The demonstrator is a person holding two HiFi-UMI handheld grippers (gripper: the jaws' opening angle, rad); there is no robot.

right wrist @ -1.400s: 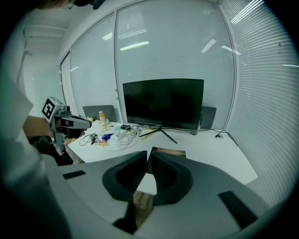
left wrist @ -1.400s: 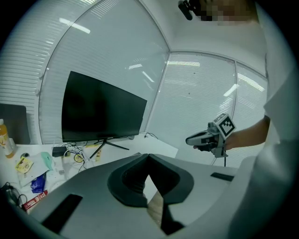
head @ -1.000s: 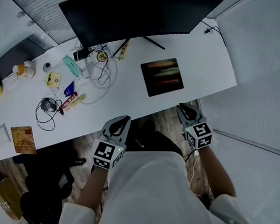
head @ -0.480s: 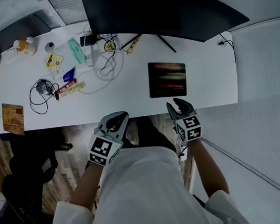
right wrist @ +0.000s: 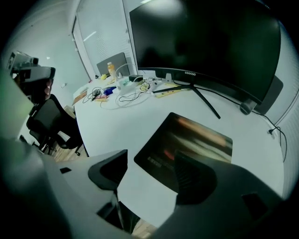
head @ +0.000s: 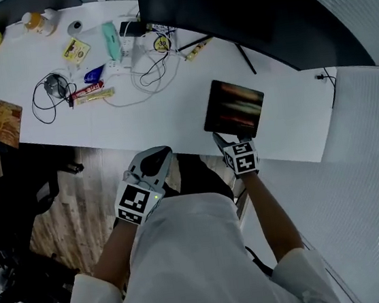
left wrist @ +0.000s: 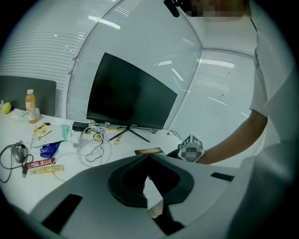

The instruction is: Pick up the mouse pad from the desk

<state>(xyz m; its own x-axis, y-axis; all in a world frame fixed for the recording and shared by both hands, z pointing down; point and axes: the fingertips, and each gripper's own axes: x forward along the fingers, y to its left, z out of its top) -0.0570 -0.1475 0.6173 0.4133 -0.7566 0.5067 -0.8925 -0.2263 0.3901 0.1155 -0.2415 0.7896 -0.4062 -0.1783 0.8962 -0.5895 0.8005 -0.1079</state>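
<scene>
Two grippers hang by the desk's (head: 172, 118) near edge. The right gripper (head: 225, 139), jaws opening with nothing pinched, points down at the near edge of the mouse pad (head: 233, 107), which lies flat before the monitor (head: 241, 11). The left gripper's (head: 153, 160) jaws are pressed together, empty.

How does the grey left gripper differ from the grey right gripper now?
The left gripper has jaws together, empty; the right gripper has jaws apart, opening, pressing on nothing. The left sits short of the white desk; the right is at the near edge of the dark rectangular mouse pad. Both are grey and two-jawed.
</scene>
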